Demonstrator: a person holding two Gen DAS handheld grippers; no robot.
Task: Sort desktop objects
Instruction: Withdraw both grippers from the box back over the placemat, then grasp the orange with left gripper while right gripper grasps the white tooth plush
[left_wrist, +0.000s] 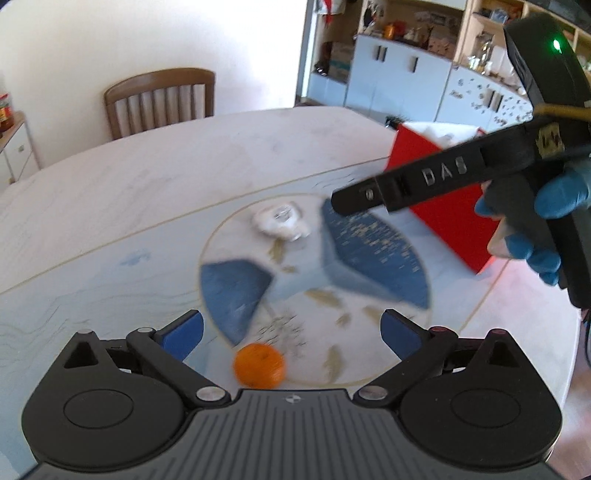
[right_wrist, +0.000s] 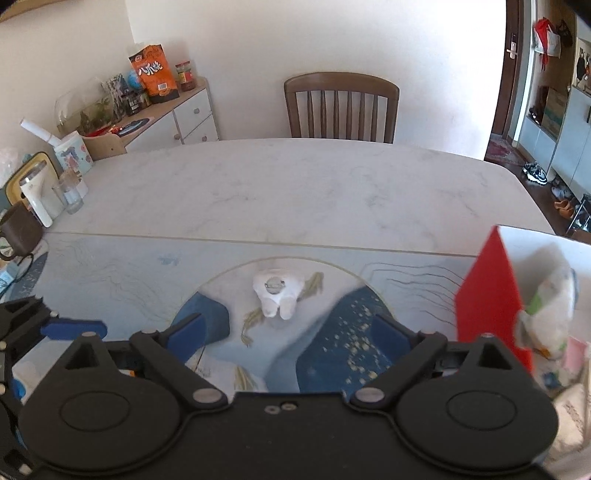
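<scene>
The small white toy (right_wrist: 275, 293) lies loose near the middle of the round blue-and-white pattern on the mat (right_wrist: 122, 266), and an orange fruit (left_wrist: 258, 364) sits nearer the front edge of that circle, just ahead of the left gripper (left_wrist: 291, 334); both are untouched and resting on the bench (right_wrist: 295, 181). Off to the right stands a red box (right_wrist: 487, 295) with its top open, and inside it I can make out crumpled white wrappers or packets, so some things look to be put away already, while the toy and the fruit are still to go. I judge the sorting partly done, with at least these two left. Both pairs of fingers stand spread wide with nothing between them: the left gripper's blue pads (left_wrist: 183, 334) frame the fruit from above without touching it, and the right gripper (right_wrist: 291, 334) points at the toy with its own pads well clear of it. Each gripper tilts steeply down toward the mat. From the left side I see the right gripper held in a blue-gloved hand (left_wrist: 535, 225), its dark finger reaching out in front of the red box toward the toy. The left view is smeared, so fine detail there is hard to tell. A wooden chair (right_wrist: 341, 109) stands at the far side of the bench.
</scene>
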